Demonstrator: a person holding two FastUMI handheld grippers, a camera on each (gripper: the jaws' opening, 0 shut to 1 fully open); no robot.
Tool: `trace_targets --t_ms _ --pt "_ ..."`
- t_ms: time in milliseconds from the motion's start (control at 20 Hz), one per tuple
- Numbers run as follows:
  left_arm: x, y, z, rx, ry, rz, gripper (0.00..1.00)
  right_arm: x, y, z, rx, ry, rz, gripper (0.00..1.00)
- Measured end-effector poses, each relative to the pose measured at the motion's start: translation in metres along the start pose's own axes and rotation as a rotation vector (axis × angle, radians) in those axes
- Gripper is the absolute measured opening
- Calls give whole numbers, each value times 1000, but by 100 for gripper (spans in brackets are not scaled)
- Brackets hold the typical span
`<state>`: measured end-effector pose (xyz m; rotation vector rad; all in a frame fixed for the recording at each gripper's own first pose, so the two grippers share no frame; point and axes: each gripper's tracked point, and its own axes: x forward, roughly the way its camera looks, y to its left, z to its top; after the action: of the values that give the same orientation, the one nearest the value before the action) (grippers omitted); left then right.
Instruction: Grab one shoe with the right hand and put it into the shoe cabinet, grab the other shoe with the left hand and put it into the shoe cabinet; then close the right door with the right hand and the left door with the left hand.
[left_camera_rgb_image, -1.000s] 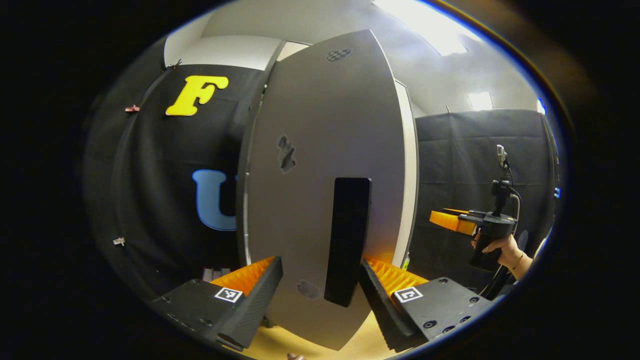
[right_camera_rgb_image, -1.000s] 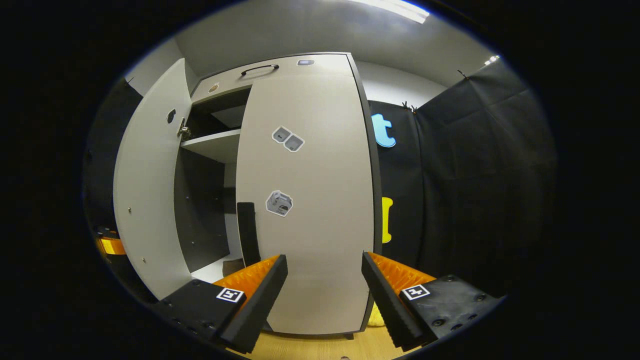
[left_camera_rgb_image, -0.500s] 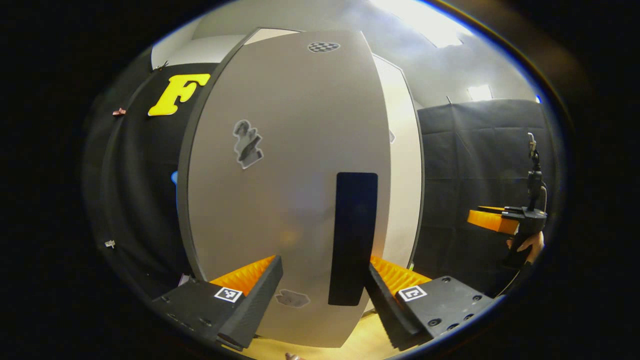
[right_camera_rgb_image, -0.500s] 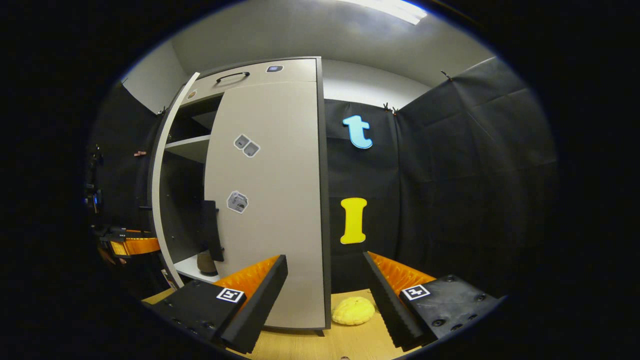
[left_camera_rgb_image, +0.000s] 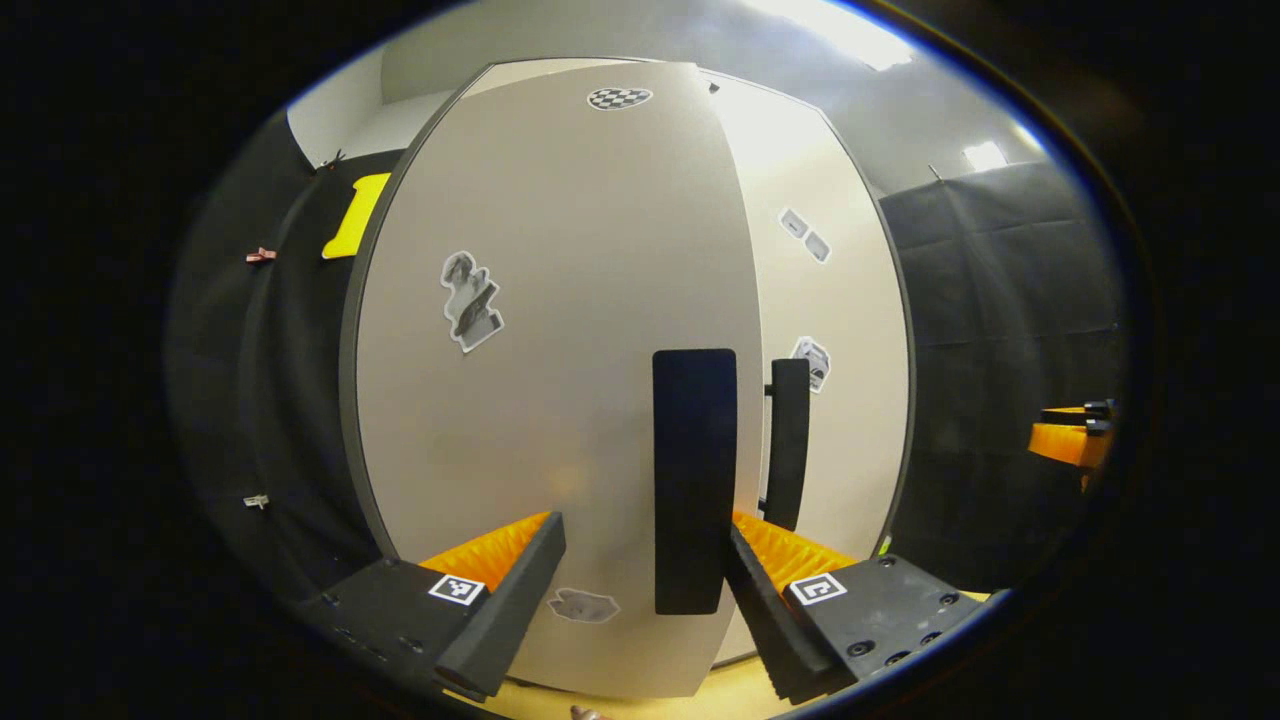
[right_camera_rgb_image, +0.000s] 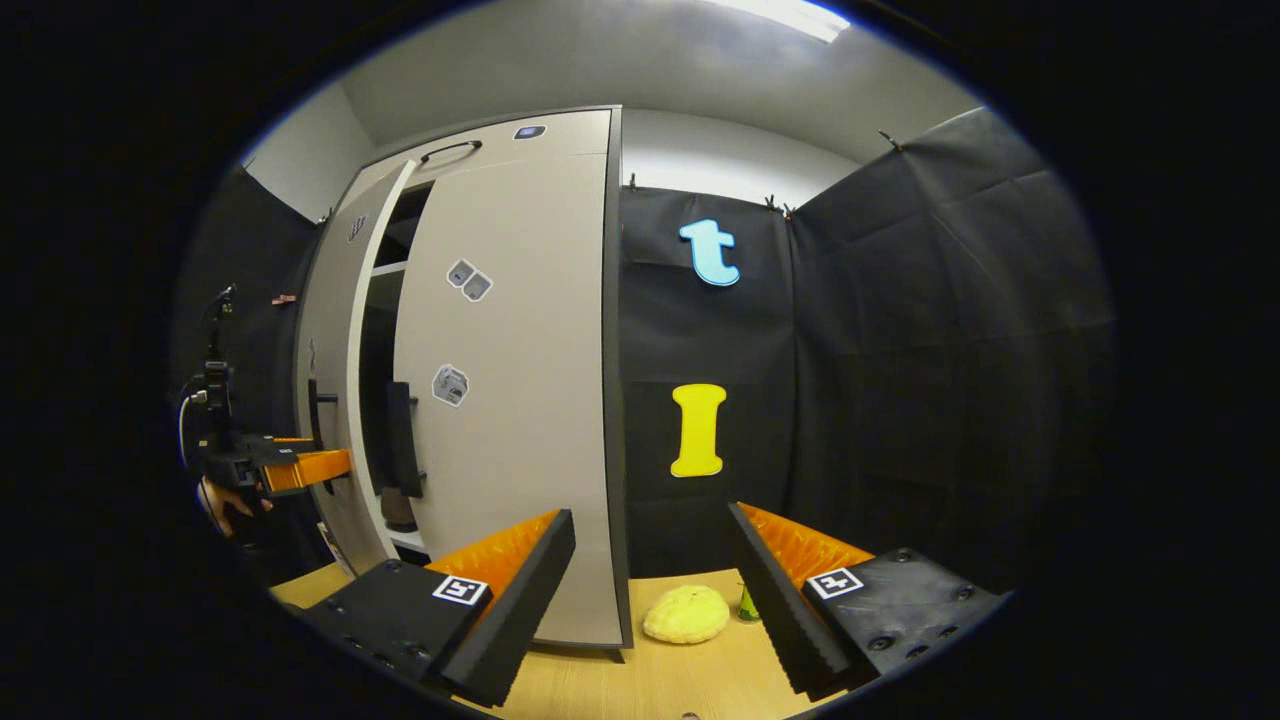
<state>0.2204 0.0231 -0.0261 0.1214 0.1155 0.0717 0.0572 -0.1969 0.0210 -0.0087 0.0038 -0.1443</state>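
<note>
From the right gripper view, the left door covers nearly all of the shoe cabinet inside; through the narrow gap beside the right door a brown shoe shows only as a sliver on the bottom shelf, its toe and heel hidden. The second shoe cannot be made out. Far left, the left gripper is partly lost in the dark, and the hand holding it is cut by the edge.

In the left gripper view, the right gripper is cut off at the right edge, so its jaws cannot be judged. The stickers on the doors are too small to read.
</note>
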Motion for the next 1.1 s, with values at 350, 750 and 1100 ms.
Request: trace_targets --t_ms 350,750,1100 --pt "18 1 0 41 -4 114 92 2 -5 -2 13 6 52 99" --pt "44 -5 -4 57 13 166 92 1 -10 -3 20 23 72 99" --pt "24 4 -7 13 10 183 95 -4 1 4 25 13 100 99"
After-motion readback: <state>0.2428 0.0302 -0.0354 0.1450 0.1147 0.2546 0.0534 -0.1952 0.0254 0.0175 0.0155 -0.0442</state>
